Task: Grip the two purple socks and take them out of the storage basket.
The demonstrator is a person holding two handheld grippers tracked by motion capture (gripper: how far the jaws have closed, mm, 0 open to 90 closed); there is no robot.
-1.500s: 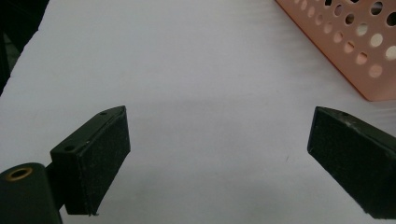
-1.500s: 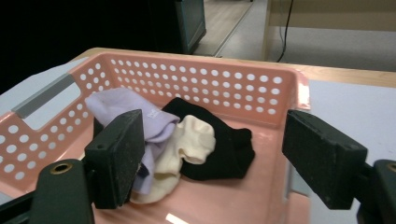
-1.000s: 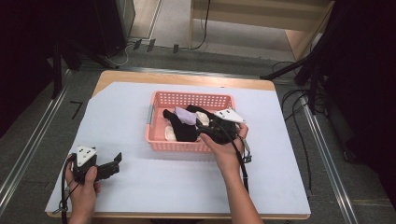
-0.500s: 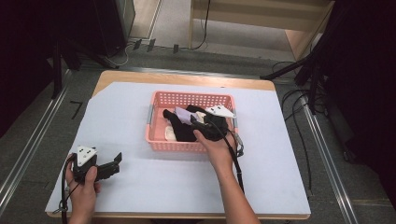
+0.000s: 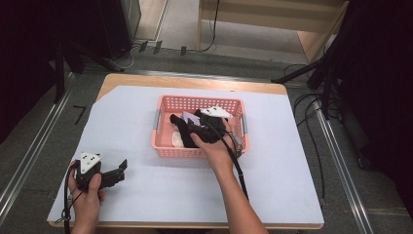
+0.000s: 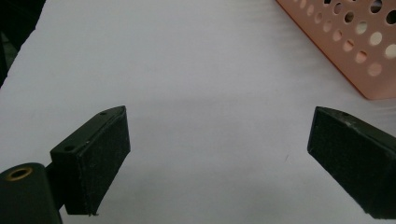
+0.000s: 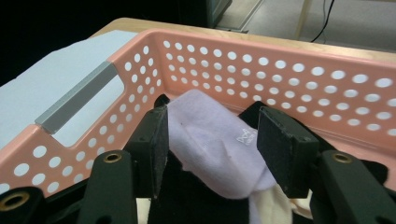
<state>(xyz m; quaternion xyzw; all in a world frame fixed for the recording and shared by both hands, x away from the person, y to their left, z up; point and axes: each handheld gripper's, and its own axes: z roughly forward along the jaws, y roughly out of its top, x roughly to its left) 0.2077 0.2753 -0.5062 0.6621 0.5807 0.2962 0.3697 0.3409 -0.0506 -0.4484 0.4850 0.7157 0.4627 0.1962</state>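
A lilac sock point(image 7: 212, 140) is seen lying in the pink perforated basket point(image 5: 168, 146), on top of a black garment point(image 7: 187, 196) and beside a cream one point(image 7: 275, 205). In the right gripper view the sock is flanked by the two black jaws of the right gripper point(image 7: 210, 140), which are set part-way apart, one on each side of it; whether the pads touch the cloth cannot be told. In the high view the right gripper point(image 5: 192, 127) is reached into the basket from the near side, the forearm stretched forward over the basket's near wall and the hand point(image 5: 216, 153) wrapped round the tool. The basket is placed near the middle of the white sheet point(image 5: 126, 112) that covers the wooden table point(image 5: 195, 82). The left gripper point(image 5: 119, 170) is held low at the near left corner of the sheet, well apart from the basket, gripped in the left hand point(image 5: 87, 195). In the left gripper view its jaws are spread wide over bare sheet, nothing between them.
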